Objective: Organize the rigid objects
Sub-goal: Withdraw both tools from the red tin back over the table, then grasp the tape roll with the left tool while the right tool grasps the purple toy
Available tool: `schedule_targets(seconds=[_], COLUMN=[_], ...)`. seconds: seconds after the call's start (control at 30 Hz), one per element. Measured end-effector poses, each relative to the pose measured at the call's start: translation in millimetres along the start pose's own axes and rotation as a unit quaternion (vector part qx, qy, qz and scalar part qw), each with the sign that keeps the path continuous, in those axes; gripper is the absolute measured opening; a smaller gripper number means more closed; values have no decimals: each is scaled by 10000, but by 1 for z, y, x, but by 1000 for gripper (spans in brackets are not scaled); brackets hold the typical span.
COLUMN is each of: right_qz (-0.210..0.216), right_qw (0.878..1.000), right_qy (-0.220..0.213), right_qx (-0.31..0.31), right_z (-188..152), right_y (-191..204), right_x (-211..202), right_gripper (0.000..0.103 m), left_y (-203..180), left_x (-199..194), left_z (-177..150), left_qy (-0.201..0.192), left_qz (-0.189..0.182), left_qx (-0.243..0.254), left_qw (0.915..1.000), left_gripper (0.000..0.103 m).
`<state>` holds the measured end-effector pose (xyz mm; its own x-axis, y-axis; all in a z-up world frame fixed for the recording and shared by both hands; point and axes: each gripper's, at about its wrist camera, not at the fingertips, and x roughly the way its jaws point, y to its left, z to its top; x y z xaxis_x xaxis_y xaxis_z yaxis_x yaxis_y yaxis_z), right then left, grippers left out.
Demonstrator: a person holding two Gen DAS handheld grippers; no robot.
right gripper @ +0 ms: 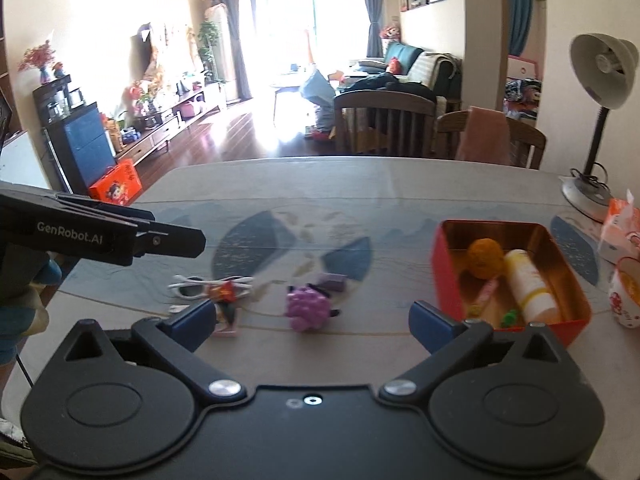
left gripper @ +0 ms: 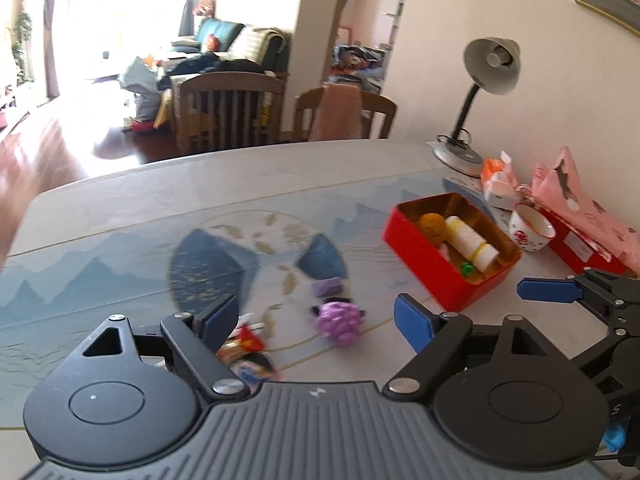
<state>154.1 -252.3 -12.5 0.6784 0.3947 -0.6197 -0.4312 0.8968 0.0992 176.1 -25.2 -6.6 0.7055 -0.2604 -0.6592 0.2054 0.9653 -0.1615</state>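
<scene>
Both grippers, left (left gripper: 316,320) and right (right gripper: 314,322), hover spread wide and empty above the landscape-printed table (right gripper: 360,184), purple toy (right gripper: 307,309) left of the red tin (right gripper: 448,280), living room beyond.

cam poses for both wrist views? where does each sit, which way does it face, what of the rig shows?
Left wrist: sits on the left gripper, facing across the table toward the purple knobbly toy; the right gripper shows at right.
Right wrist: sits on the right gripper, facing the same toy; the left gripper shows at left.
Shared: toy, red rectangular tin box, grey desk lamp.
</scene>
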Motion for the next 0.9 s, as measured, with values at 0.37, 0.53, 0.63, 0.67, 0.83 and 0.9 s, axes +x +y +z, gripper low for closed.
schedule_targets(seconds=[0.37,0.53,0.63,0.67,0.83,0.9], right_qz=[-159,-312,-376,-412,-519,-533], right_qw=[9994,9982,9973,9970,9956,9949], right_qy=[231,382,481,508,664,759], right_qx=[188,351,416,417,420,395], right_z=[-4,-6,-5,-5,-3,-4], right_y=[27,23,19,18,15,14], right_x=[29,49,62,66,91,102], right_gripper=[103,103,103,103,103,103], left_y=[44,55,58,58,57,57], left_x=[-13,-3,5,7,22,27], left_z=[-45,-69,-80,-83,-99,-104], left_qy=[267,489,548,567,655,703], left_qz=[281,397,442,472,593,630], left_qx=[-114,-254,-285,-278,-179,-132], left_qw=[9992,9977,9971,9969,9959,9955], left_gripper=[85,85,85,85,85,85])
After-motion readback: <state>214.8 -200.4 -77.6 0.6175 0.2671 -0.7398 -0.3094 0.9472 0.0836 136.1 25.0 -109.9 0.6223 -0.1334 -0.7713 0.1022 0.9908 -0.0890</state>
